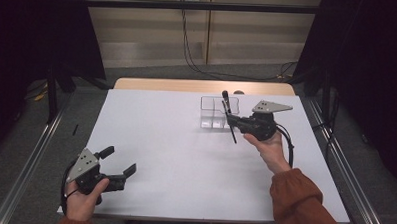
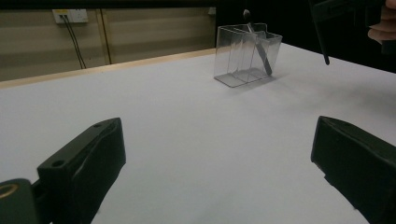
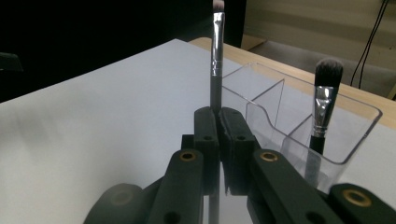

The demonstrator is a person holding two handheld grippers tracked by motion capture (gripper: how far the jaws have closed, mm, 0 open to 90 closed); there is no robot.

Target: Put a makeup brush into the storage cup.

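Observation:
A clear plastic organizer box (image 1: 210,113) (image 2: 238,60) (image 3: 299,107) with compartments stands on the white table (image 1: 175,151) at the far right. A dark fluffy-headed makeup brush (image 1: 225,98) (image 2: 259,46) (image 3: 324,93) leans inside it. My right gripper (image 1: 231,121) (image 3: 219,116) hovers just in front of the box, shut on a thin makeup brush (image 1: 233,136) (image 2: 321,42) (image 3: 216,60). That brush's head points up past the box rim and its handle hangs below the jaws. My left gripper (image 1: 119,160) (image 2: 215,154) rests near the front left corner, open, with nothing between its jaws.
The table's far edge has a wooden strip (image 1: 202,86). Cables (image 1: 193,62) hang down the back wall. Metal rails (image 1: 30,156) run along both sides of the table. A bare white surface lies between the two grippers.

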